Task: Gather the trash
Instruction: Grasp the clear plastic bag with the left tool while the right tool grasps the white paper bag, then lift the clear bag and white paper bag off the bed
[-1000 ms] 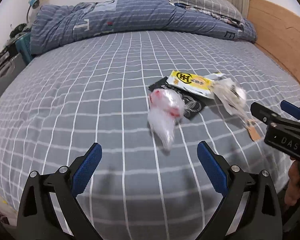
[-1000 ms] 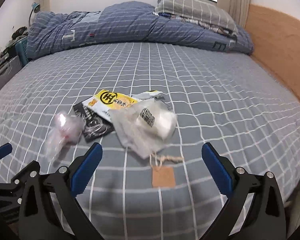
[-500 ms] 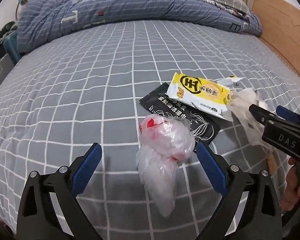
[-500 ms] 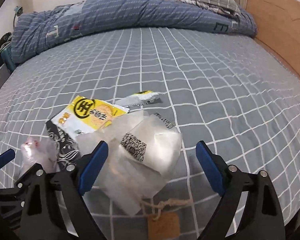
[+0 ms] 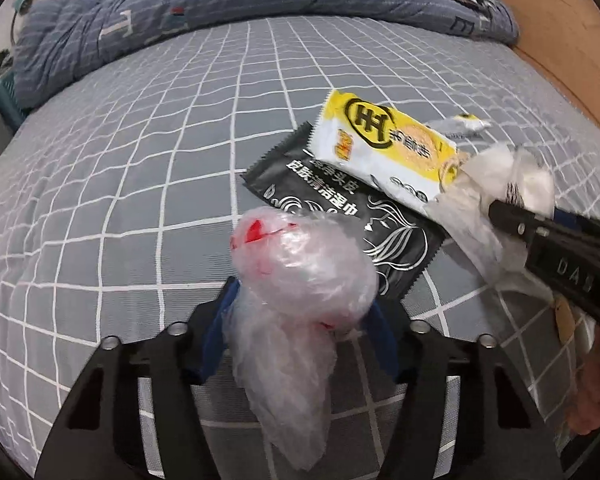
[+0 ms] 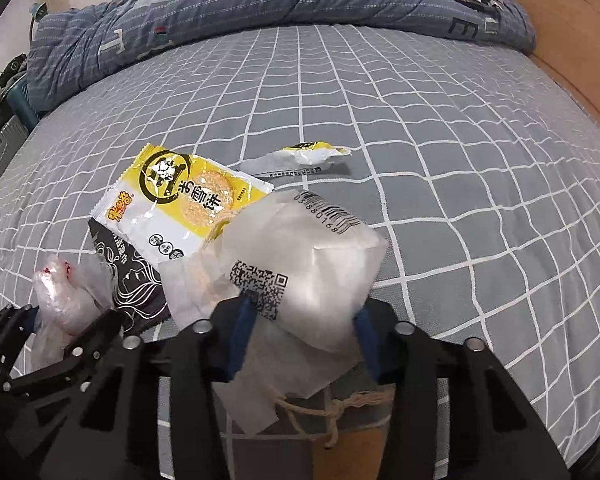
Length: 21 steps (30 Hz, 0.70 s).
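Observation:
A crumpled clear plastic bag with red marks lies on the grey checked bedsheet. My left gripper is closing, and its blue pads press on the bag from both sides. A frosted white bag with a QR code and barcode sits between the closing jaws of my right gripper, both pads touching it. A twine-tied brown tag hangs below it. A yellow snack wrapper, a black sachet and a small torn wrapper lie loose beyond.
A rumpled blue duvet is heaped along the far side of the bed. A wooden bed frame borders the right. A blue crate stands off the left edge. A person's hand holds the right gripper.
Both grippers came down and forward onto the trash. Their jaws went from wide open to closed in on the clear bag and the white bag.

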Motion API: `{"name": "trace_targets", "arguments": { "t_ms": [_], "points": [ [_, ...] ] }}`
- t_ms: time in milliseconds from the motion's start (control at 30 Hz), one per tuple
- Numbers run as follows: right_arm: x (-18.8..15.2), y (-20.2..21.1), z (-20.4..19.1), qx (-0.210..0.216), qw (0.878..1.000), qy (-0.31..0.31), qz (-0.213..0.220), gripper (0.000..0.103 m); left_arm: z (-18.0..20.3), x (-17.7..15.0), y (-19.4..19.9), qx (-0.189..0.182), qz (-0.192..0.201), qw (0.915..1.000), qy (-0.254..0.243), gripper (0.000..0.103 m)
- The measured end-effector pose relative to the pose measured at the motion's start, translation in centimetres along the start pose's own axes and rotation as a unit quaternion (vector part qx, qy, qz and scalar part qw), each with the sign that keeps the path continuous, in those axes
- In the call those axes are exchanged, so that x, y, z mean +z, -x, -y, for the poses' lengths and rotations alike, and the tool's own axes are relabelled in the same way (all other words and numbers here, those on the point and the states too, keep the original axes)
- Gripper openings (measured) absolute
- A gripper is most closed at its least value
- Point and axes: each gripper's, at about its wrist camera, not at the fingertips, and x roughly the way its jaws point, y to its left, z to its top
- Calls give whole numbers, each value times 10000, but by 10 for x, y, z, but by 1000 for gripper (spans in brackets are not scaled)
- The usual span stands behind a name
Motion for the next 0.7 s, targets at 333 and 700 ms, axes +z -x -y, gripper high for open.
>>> {"name": "trace_targets", "arguments": {
  "t_ms": [333, 700],
  "points": [
    [6, 13, 2, -37, 9999, -24, 124, 32, 1, 0, 3, 62, 31, 10000, -46, 53],
    [13, 41, -9, -25, 9987, 142, 479, 32, -8, -1, 31, -19, 288, 9995, 146, 53]
  ]
}}
